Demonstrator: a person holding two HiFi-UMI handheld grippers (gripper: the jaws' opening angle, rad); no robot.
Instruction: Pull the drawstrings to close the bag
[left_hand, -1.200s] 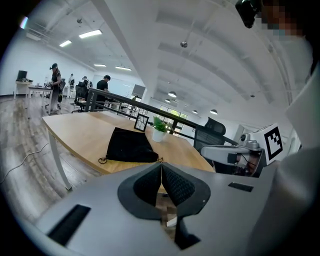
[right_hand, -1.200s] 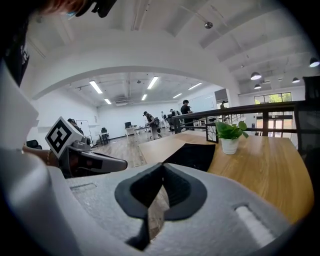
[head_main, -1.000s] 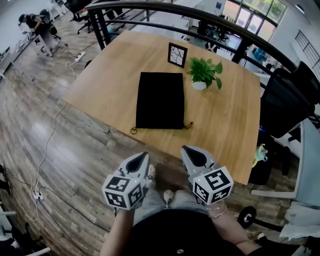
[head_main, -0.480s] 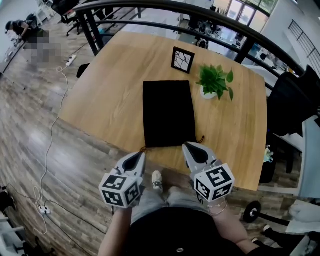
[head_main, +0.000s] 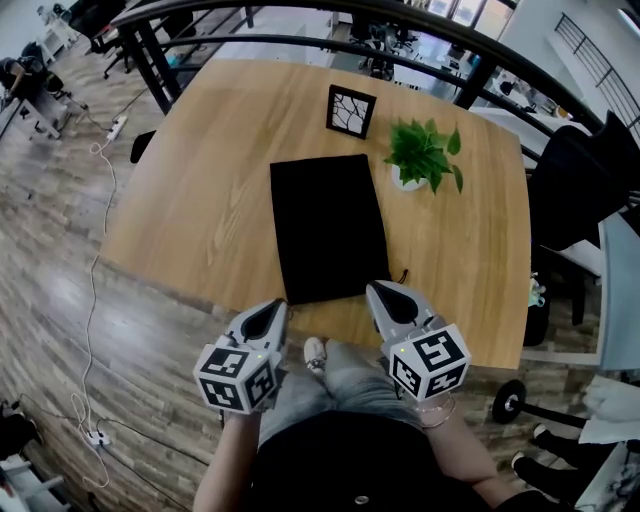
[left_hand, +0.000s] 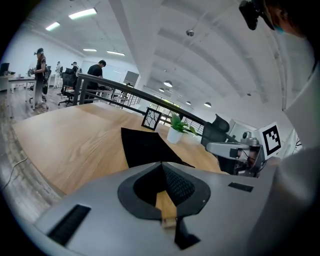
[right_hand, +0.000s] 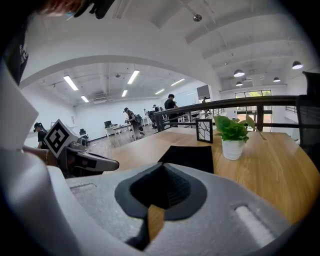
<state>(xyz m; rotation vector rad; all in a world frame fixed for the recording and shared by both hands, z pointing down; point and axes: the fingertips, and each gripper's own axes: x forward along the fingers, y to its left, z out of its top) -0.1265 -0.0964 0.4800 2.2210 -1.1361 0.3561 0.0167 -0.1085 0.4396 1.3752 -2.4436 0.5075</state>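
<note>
1. Here we are at the table (head_main: 200, 200). The black bag (head_main: 328, 225) lies flat in the middle of it, long side running away from the person, near end close to the table's near edge.
2. A small frame (head_main: 351, 110) stands just past the bag's far end. A potted plant (head_main: 422, 155) sits off the far right corner, clear of the cloth.
3. The left gripper (head_main: 274, 308) is at the bag's near left corner, its tip overlapping that corner in the head view. Its jaws are pressed together with nothing between them, only bare wood showing through the opening behind the tips.
4. The right gripper (head_main: 378, 291) is at the near right corner, nose on the bag's edge as seen from above. Its jaws are closed as well, and nothing is caught in them.
5. One drawstring (head_main: 404, 273) pokes out as a short dark loop at the right corner, just beside the right gripper's tip. The left cord is hidden under the left gripper.
6. Whether either tip touches cloth or cord cannot be told.
7. Both grippers point down at a shallow slant, side by side, each showing at the edge of the other's view.
</note>
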